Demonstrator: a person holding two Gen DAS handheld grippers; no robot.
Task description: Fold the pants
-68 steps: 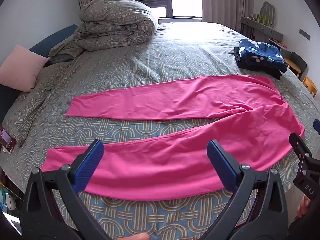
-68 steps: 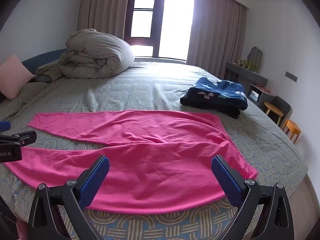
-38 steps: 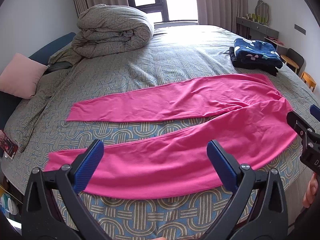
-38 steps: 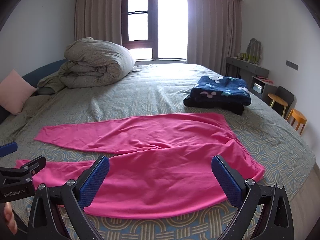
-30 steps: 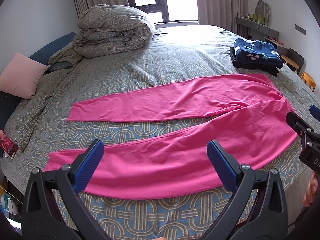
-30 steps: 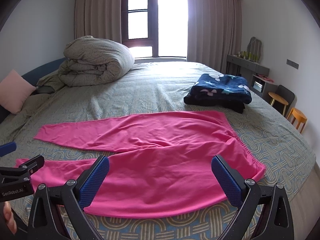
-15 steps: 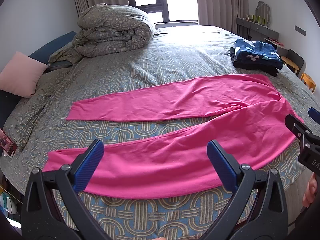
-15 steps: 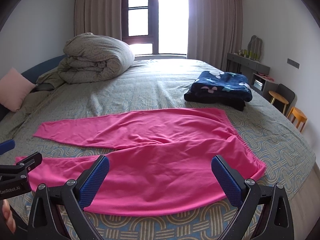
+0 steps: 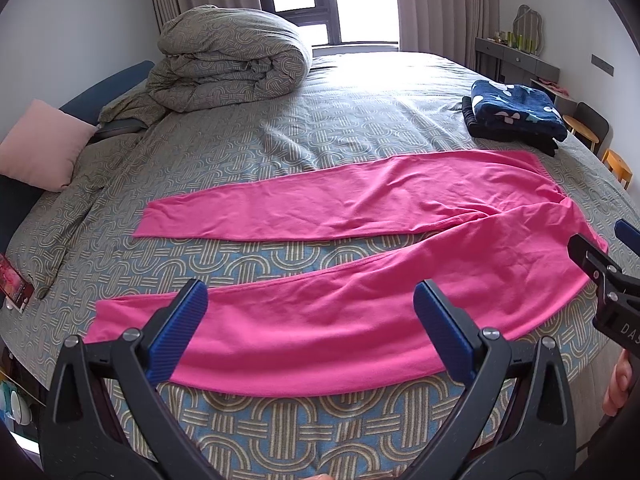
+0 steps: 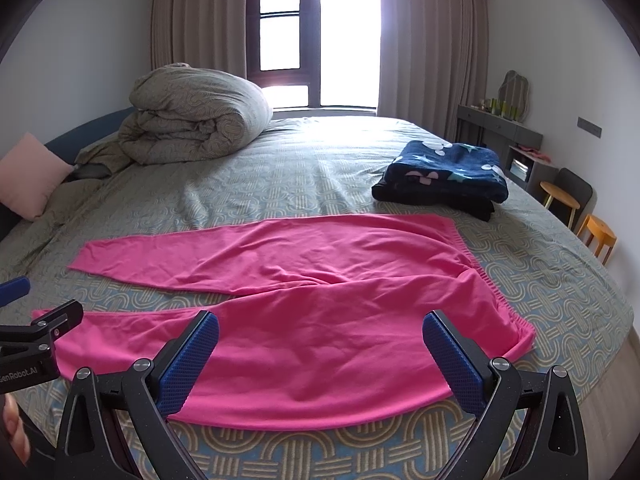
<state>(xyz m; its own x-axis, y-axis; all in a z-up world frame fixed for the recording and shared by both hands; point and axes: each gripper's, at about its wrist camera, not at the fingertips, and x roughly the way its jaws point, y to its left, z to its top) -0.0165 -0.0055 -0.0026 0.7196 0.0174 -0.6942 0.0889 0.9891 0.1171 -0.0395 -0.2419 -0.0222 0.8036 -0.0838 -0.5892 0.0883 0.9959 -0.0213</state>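
Bright pink pants (image 9: 360, 248) (image 10: 320, 292) lie flat on the patterned bed, legs spread apart toward the left, waistband at the right near the bed's edge. My left gripper (image 9: 308, 320) hovers open above the near leg, nothing between its blue pads. My right gripper (image 10: 320, 344) is open too, held over the hip and seat of the pants. The right gripper's black body (image 9: 604, 280) shows at the right edge of the left wrist view; the left one (image 10: 36, 340) shows at the left edge of the right wrist view.
A rolled grey duvet (image 9: 228, 64) sits at the bed's far left, with a pink pillow (image 9: 40, 144) beside it. Folded dark blue clothes (image 10: 444, 176) lie at the far right. Stools (image 10: 592, 232) and a sideboard (image 10: 500, 128) stand along the right wall.
Both grippers have drifted only slightly and stay open. The right wrist view tilted up a little. The pants have not moved.
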